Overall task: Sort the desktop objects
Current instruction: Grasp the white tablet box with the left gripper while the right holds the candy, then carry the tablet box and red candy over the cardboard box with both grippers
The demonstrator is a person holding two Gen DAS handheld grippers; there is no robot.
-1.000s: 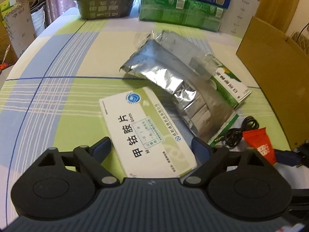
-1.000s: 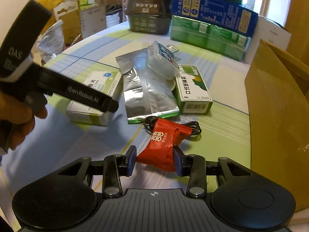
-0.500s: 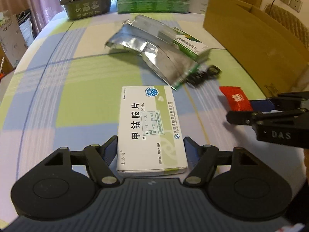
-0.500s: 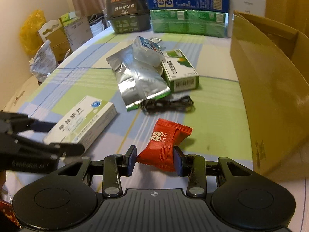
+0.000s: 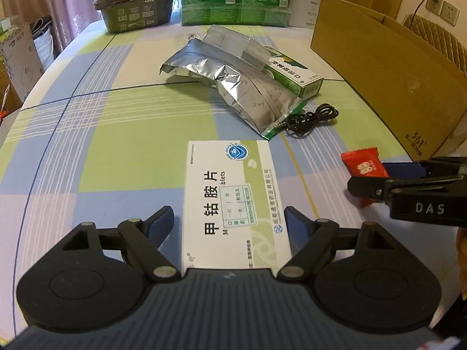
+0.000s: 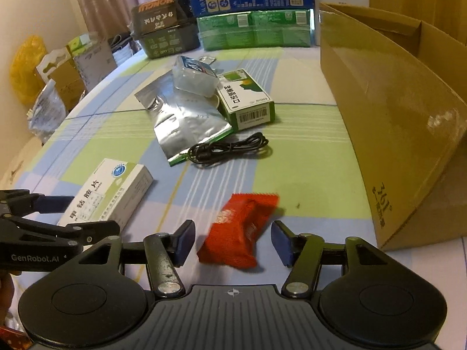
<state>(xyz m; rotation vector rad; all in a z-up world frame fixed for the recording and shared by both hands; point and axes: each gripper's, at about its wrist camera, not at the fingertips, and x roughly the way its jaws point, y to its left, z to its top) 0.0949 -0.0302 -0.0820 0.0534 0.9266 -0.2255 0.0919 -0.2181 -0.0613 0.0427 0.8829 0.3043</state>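
Both grippers sit spread wide: the left gripper [image 5: 229, 223] straddles the white medicine box [image 5: 233, 201] to lift it; the right gripper [image 6: 232, 240] frames the loose red candy packet [image 6: 238, 230].

"DAS" marks the right gripper [image 5: 388, 178], "GenRobot.AI" the left gripper [image 6: 73, 218], "361°" the cardboard box [image 6: 385, 110].

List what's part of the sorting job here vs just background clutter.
In play: white medicine box, red snack packet, silver foil pouch, green box, black cable, clear plastic case, cardboard box.

Background: stacked cartons, dark food box, yellow bag.
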